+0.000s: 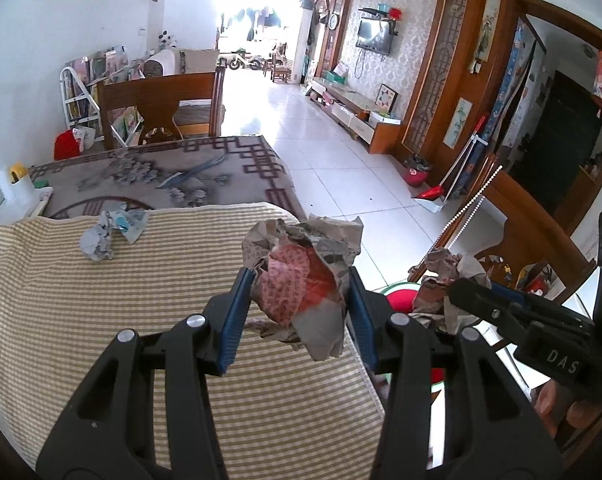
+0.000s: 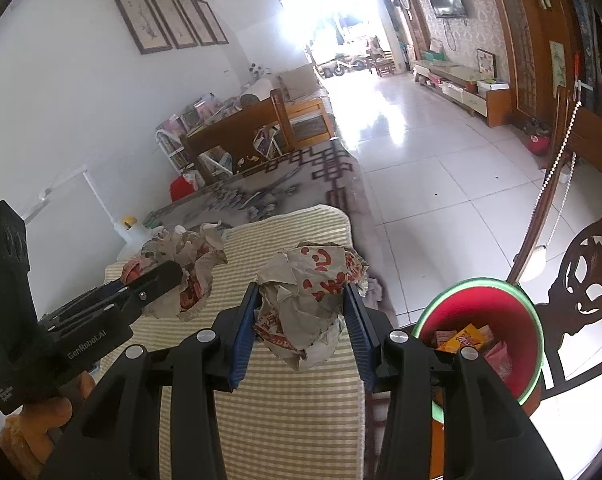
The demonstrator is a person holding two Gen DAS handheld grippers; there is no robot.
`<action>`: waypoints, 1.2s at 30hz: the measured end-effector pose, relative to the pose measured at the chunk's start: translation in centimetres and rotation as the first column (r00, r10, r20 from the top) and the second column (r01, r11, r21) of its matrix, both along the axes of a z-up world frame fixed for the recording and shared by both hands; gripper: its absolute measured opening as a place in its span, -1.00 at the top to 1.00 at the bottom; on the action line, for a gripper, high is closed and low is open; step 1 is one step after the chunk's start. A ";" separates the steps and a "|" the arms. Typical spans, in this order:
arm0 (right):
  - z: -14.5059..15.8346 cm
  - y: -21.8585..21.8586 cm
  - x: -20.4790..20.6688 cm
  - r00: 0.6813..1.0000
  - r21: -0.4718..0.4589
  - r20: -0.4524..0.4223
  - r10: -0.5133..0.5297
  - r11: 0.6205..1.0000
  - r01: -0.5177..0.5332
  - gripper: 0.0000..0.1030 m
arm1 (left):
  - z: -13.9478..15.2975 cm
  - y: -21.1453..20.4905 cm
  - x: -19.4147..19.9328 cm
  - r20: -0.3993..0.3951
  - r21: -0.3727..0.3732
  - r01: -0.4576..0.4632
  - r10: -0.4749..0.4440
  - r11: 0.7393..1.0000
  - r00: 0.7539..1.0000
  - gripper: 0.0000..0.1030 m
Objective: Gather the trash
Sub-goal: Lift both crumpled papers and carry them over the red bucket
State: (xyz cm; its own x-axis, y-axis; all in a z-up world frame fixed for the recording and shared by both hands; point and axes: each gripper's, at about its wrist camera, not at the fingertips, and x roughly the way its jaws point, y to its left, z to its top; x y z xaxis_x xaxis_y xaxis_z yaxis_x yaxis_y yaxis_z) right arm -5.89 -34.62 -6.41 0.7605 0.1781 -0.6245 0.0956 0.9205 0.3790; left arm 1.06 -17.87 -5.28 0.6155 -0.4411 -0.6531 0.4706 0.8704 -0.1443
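My left gripper (image 1: 299,292) is shut on a crumpled paper wad with red print (image 1: 301,276), held above the striped cloth (image 1: 141,320). My right gripper (image 2: 307,312) is shut on another crumpled red-printed paper wad (image 2: 313,300), near the table's right edge. Each gripper shows in the other's view: the right one (image 1: 461,292) with its wad (image 1: 449,272), the left one (image 2: 169,276) with its wad (image 2: 185,264). A grey-blue paper wad (image 1: 109,232) lies on the cloth at the far left. A red bin with a green rim (image 2: 485,320) stands below right of the table, holding packets.
A patterned tablecloth (image 1: 173,172) covers the far table. A white lamp base (image 1: 17,200) stands at the left edge. Wooden chairs stand behind the table (image 1: 157,104) and at the right (image 2: 581,280). A beaded cord (image 2: 561,168) hangs near the bin. Tiled floor (image 1: 341,160) lies beyond.
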 end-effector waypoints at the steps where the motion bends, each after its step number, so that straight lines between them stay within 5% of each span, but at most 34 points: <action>1: 0.0 -0.2 0.0 1.000 0.001 -0.001 0.001 1.000 -0.001 0.21 | -0.1 -0.4 0.0 -0.003 0.000 0.001 -0.001 1.000 1.000 0.13; 23: -0.8 -7.1 -1.0 1.000 0.026 -0.023 -0.021 0.999 0.021 0.21 | -0.7 -7.5 -1.0 -0.033 0.015 0.005 -0.004 1.000 0.999 0.13; 36: -3.3 -12.5 -3.0 0.989 0.057 -0.088 -0.120 0.991 0.125 0.21 | -3.2 -13.1 -1.8 -0.113 0.012 0.107 -0.105 0.994 0.988 0.13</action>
